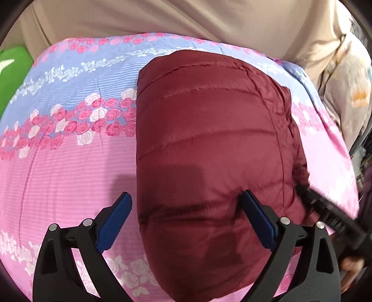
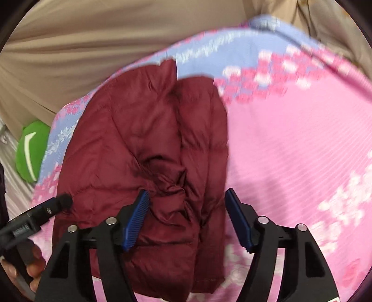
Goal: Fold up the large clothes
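We see the maroon puffer jacket (image 1: 209,148) lying folded into a compact bundle on the pink and blue floral bedsheet (image 1: 69,162), centre of frame in both views. Left tongs (image 1: 186,223) are spread wide and grip nothing; one blue pad sits over the sheet at lower left, the other over the jacket's near end. Right tongs (image 2: 186,218) are also wide and unloaded, straddling the jacket's bunched, wrinkled edge (image 2: 172,185) low in the frame. Right wrist view is motion-blurred, upper right especially. The other tool shows at the lower right edge in the left view and lower left in the right view. Beige fabric (image 1: 162,18) fills the top; a green object (image 2: 30,151) sits mid left.
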A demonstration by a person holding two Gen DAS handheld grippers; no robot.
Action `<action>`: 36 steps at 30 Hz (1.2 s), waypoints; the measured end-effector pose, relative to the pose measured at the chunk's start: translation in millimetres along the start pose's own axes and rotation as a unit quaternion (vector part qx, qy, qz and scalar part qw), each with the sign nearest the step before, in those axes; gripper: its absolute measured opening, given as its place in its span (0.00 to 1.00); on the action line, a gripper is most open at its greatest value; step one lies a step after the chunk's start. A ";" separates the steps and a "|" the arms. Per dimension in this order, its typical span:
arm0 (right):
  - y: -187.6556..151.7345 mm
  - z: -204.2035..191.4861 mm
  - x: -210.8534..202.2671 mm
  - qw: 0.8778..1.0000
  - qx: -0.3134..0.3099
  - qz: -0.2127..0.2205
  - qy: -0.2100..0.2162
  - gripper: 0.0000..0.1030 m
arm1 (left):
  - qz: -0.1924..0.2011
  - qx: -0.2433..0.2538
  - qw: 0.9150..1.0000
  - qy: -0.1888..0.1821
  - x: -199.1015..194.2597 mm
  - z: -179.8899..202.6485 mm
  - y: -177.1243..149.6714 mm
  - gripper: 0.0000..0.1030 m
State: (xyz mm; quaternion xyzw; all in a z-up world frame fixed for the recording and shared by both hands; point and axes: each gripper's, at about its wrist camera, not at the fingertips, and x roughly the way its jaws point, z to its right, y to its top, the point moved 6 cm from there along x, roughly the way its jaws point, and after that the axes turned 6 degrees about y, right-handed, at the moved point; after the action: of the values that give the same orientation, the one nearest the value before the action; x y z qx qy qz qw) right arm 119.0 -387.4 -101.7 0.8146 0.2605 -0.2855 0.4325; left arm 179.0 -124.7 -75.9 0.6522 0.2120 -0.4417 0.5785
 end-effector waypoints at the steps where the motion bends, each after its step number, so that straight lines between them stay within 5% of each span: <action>1: -1.3 2.1 5.7 1.000 0.015 -0.006 0.013 0.67 | -0.005 -0.004 1.000 -0.003 2.7 -1.1 2.9 0.92; 7: 0.6 6.1 15.0 0.999 0.035 -0.016 0.036 0.73 | -0.027 -0.014 0.999 -0.016 20.1 2.4 9.4 0.96; 26: 9.1 -8.3 40.0 0.999 0.020 -0.023 0.027 0.81 | -0.013 0.002 1.000 0.009 42.1 16.3 22.4 0.96; 29: 8.3 -14.7 42.0 0.999 0.018 -0.021 0.027 0.74 | -0.009 0.005 1.000 0.009 43.1 17.5 24.4 0.96; 32: 6.6 -19.0 43.0 0.998 0.030 -0.025 0.049 0.57 | -0.009 0.009 1.000 -0.002 40.6 19.2 26.5 0.95; 36: 10.3 -29.2 32.1 0.998 0.026 -0.014 0.056 0.24 | 0.013 0.039 0.999 -0.003 21.8 25.1 31.7 0.68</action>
State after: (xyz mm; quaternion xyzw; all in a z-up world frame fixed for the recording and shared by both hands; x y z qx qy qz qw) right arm 155.4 -361.8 -104.7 0.8366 0.2884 -0.2521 0.3917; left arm 207.1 -161.1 -74.3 0.6755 0.1849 -0.4438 0.5591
